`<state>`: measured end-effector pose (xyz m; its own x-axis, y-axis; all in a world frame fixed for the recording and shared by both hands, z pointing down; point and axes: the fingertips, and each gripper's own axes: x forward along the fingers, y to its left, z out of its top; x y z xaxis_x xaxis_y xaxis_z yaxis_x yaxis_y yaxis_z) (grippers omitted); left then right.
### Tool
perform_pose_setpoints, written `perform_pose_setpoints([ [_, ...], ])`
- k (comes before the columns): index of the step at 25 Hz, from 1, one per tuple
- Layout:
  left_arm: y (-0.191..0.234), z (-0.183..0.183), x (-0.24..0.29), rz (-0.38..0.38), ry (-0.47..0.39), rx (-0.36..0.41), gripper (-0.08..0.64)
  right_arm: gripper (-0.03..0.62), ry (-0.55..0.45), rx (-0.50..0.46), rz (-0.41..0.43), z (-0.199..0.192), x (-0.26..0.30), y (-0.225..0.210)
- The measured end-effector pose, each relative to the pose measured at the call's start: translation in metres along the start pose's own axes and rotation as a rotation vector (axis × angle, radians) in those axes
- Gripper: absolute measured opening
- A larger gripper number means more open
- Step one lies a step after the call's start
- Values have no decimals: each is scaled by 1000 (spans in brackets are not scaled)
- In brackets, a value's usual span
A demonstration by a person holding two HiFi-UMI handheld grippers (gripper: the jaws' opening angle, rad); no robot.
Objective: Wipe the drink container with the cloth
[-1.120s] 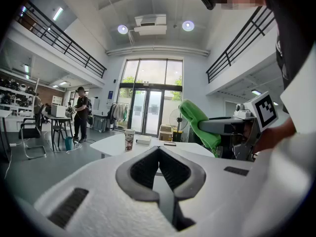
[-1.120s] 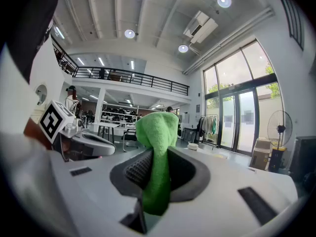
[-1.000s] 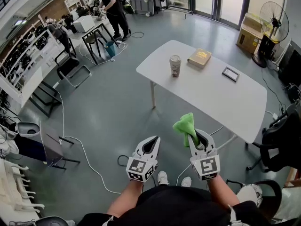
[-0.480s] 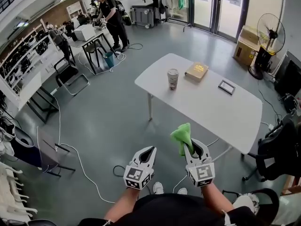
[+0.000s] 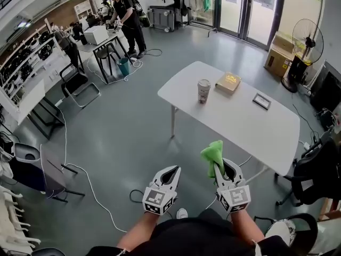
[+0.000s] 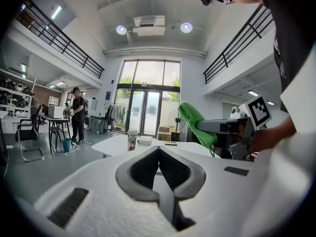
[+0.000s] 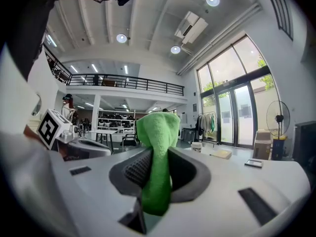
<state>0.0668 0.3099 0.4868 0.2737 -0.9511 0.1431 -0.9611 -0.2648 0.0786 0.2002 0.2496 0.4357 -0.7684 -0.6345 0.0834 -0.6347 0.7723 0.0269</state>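
Observation:
The drink container [image 5: 204,90] is a lidded paper cup standing upright on the white table [image 5: 240,119], well ahead of both grippers. It also shows small in the left gripper view as the cup [image 6: 132,138] and in the right gripper view as the cup [image 7: 196,146]. My right gripper [image 5: 222,167] is shut on a green cloth [image 5: 213,154], which sticks up out of the jaws as the cloth [image 7: 157,152]. My left gripper [image 5: 169,170] is held beside it over the floor, shut and empty, jaws meeting [image 6: 158,149].
A tan book [image 5: 228,82] and a small dark frame [image 5: 261,101] lie on the table past the cup. A black office chair [image 5: 319,169] stands at the right, a fan [image 5: 311,36] and a cardboard box [image 5: 282,49] behind. Cables [image 5: 90,185] trail on the floor; a person [image 5: 128,12] stands far left.
The head view has shifted, so the table and cup sit a little lower and to the right. Both grippers hold the same pose, with the cloth still in the right one.

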Motion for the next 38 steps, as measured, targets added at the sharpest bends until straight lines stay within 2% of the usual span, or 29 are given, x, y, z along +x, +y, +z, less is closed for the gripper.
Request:
perform_pose_setpoints([
  [6, 19, -7, -2, -5, 6, -14, 8, 84, 15, 12, -3, -2, 18, 6],
  [14, 48, -12, 25, -5, 45, -20, 8, 86, 23, 20, -19, -5, 57, -13],
  [28, 92, 12, 144, 20, 64, -36, 8, 84, 59, 73, -9, -15, 137, -107],
  [38, 115, 32, 216, 30, 73, 1, 8, 86, 67, 94, 17, -16, 188, -168],
])
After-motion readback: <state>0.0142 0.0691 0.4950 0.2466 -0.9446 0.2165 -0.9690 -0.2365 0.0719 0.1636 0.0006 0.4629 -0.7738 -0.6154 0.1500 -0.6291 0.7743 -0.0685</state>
